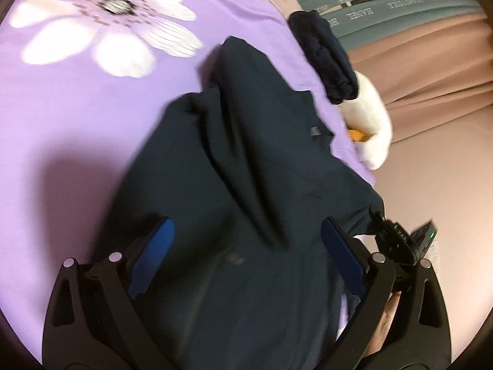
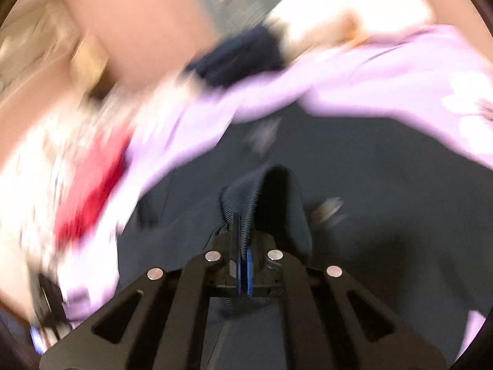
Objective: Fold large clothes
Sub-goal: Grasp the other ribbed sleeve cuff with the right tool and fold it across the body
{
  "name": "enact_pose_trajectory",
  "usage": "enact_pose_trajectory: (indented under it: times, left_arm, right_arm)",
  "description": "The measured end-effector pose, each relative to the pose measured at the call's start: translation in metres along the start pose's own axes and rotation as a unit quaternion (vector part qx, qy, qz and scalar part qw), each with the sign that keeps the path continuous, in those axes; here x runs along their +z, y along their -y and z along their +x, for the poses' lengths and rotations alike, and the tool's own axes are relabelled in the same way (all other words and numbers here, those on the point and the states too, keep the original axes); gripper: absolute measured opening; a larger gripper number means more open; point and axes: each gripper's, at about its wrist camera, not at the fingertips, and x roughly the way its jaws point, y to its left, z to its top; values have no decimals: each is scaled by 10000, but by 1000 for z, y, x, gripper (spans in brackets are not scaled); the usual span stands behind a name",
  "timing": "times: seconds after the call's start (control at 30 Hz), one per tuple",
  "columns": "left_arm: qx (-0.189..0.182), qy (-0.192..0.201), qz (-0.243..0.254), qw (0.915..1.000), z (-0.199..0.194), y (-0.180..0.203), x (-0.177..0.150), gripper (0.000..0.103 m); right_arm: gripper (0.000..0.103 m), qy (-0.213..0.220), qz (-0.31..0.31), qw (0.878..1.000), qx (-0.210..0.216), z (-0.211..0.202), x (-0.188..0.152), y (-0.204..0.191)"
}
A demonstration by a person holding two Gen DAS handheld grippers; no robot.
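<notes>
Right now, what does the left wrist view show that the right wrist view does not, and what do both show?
Only the left wrist view shows the left gripper, open above the dark garment, and a large white flower print. Only the right wrist view shows the right gripper, shut on a ribbed edge of that garment, and something red, blurred. Both show the garment, the purple sheet and a white plush thing.
</notes>
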Motion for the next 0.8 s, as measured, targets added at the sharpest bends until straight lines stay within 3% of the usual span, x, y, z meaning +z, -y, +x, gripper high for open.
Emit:
enact_pose_trajectory:
  times: [0.1,0.2,0.33,0.47,0.63,0.7,0.8]
  left_arm:
    - [-268,-98,-165,9995,25,8,8,100]
    - [-367,-212,-202,9989,53,19,21,100]
    - [-178,-235,-256,9992,90,29,45,100]
    - [-243,137,-809,9963,100,19,68,98]
    - [-687,859,-1487,9827,74,-4,96,91]
    - [-992,931,-1935,9716,64,-28,100,91]
    - [-1111,949,-2141,9658,59,-50,98,90]
  right_arm:
    - [2,-77,71,9961,-871,-6,3,41]
    - [2,-467,39,9935,-1037,-2,-13,67]
    - [4,-597,221,9952,-747,3,-27,80]
    - [6,-696,14,9959,-578,9,-27,64]
    - [6,-801,-126,9967,-57,13,-27,48]
    - [6,-934,-199,9954,27,20,-35,43]
    - [6,-1156,-250,9929,-128,32,-49,44]
